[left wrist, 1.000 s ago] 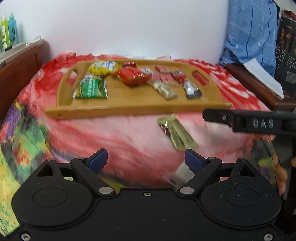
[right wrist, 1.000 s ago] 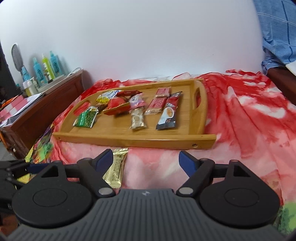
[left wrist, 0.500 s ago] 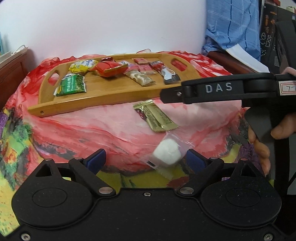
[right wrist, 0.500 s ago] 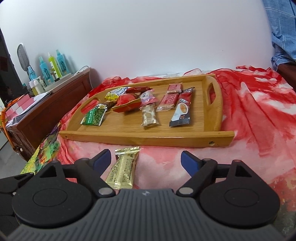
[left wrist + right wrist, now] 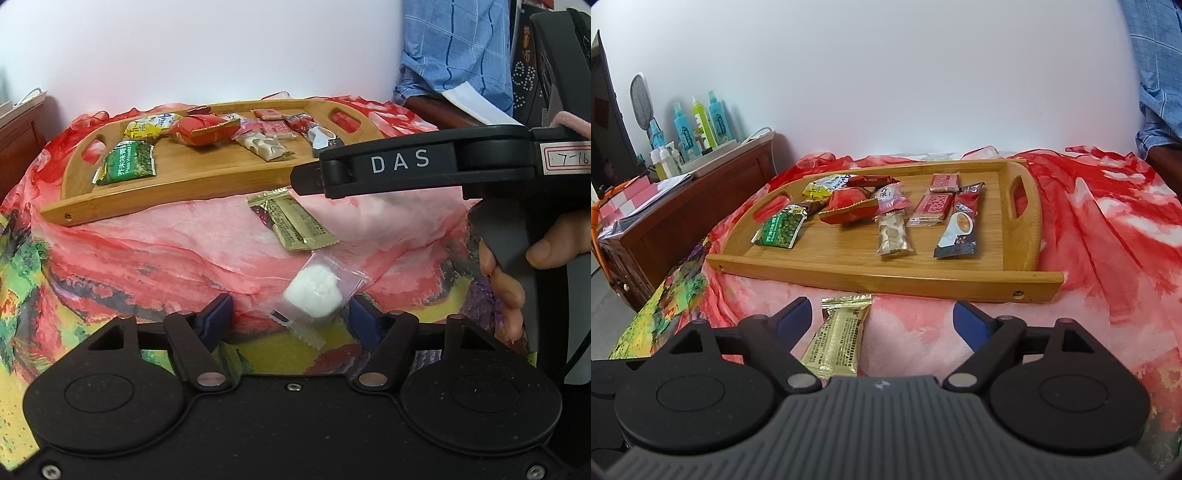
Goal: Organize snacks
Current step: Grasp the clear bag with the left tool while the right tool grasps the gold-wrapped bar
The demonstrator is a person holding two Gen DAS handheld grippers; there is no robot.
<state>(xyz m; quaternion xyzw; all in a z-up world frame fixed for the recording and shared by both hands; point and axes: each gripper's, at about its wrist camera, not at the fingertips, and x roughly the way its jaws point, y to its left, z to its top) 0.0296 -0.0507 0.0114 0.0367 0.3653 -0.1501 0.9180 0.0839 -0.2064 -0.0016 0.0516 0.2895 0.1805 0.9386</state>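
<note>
Hovering low over the rumpled red-and-pink cloth (image 5: 177,243), the left gripper (image 5: 291,317) had its blue-padded jaws spread wide and held nothing. A white, pillowy sweet (image 5: 314,293) in a clear crinkly wrapper lay between the pads, nearer the one at three o'clock. Just beyond it, at twelve o'clock, a flat gold foil packet (image 5: 293,221) with crimped ends rested on the cloth. The right gripper (image 5: 882,319) also stood released and empty, the same gold foil packet (image 5: 840,338) lying lengthwise by its pad at nine o'clock. Farther off sat a smooth wooden tray (image 5: 886,273) with rounded ends and cut-out handles. On it lay a glossy green pea packet (image 5: 781,230), a puffy red pouch (image 5: 849,206), a clear nougat bar (image 5: 894,234), a yellow packet (image 5: 818,190), two flat red wafers (image 5: 932,206) and a slim coffee sachet (image 5: 960,229). At ten o'clock plastic bottles (image 5: 698,127) lined a dark wooden cabinet (image 5: 701,199).
</note>
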